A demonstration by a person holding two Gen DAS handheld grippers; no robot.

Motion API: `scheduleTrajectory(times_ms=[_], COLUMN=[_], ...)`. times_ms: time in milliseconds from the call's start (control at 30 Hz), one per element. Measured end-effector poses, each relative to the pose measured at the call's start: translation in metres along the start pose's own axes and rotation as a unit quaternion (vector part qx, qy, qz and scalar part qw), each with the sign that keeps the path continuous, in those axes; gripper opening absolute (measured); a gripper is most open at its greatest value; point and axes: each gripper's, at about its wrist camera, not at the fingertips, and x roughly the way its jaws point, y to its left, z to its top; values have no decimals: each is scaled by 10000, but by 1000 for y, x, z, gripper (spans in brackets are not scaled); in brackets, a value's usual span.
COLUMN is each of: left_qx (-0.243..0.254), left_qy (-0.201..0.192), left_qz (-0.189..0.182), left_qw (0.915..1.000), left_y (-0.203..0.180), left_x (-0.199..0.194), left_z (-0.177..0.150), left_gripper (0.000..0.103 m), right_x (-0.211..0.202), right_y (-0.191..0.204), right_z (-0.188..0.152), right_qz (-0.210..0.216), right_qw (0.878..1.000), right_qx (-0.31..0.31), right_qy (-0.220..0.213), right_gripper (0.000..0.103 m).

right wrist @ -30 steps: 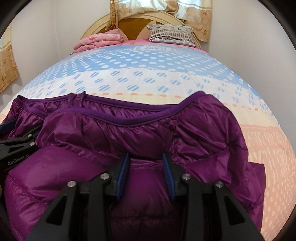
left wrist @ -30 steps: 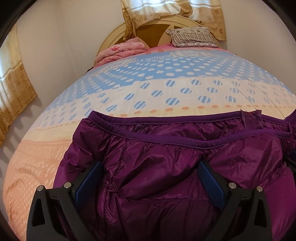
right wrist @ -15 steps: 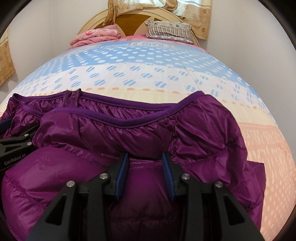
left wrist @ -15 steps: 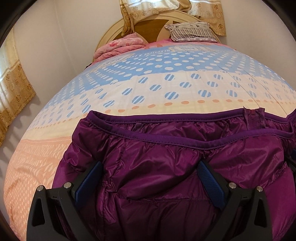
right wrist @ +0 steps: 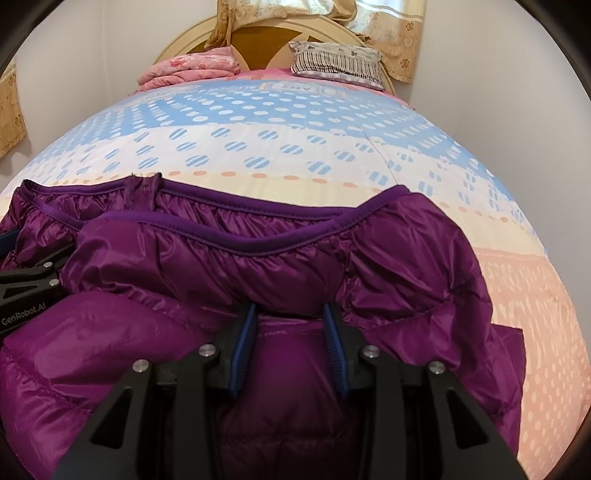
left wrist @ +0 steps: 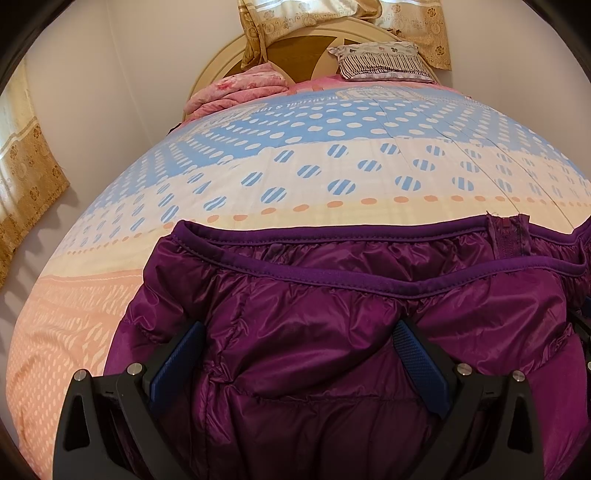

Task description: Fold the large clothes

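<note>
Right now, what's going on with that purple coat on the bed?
A person holding a two-finger gripper in each hand is folding a purple puffer jacket spread on the dotted bedspread. The left gripper is wide open with jacket fabric bulging between its fingers. The right gripper stands narrower around a fold; whether it actually pinches is unclear. A pillow lies by the headboard.

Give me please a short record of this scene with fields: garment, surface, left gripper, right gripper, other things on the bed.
garment: purple puffer jacket, lying on the bed
surface: dotted quilt in blue, cream and peach
left gripper: open wide, jacket fabric between the fingers
right gripper: partly closed, fabric between the fingers, grip unclear
other things: folded pink blanket and striped pillow by the headboard
</note>
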Motion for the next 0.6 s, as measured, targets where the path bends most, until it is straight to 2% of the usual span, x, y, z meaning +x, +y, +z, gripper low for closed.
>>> scheduleTrajectory(times_ms=[600], left_qx=[29], left_qy=[103], left_qz=[-19], left_qw=[9999], left_y=[0], left_x=[1], left_z=[1], left_gripper=[102], right_x=[1], right_y=[5], right_z=[2], right_qz=[-125], right_qw=[9998], right_qx=[-150], right_qy=[36], right_gripper=[40])
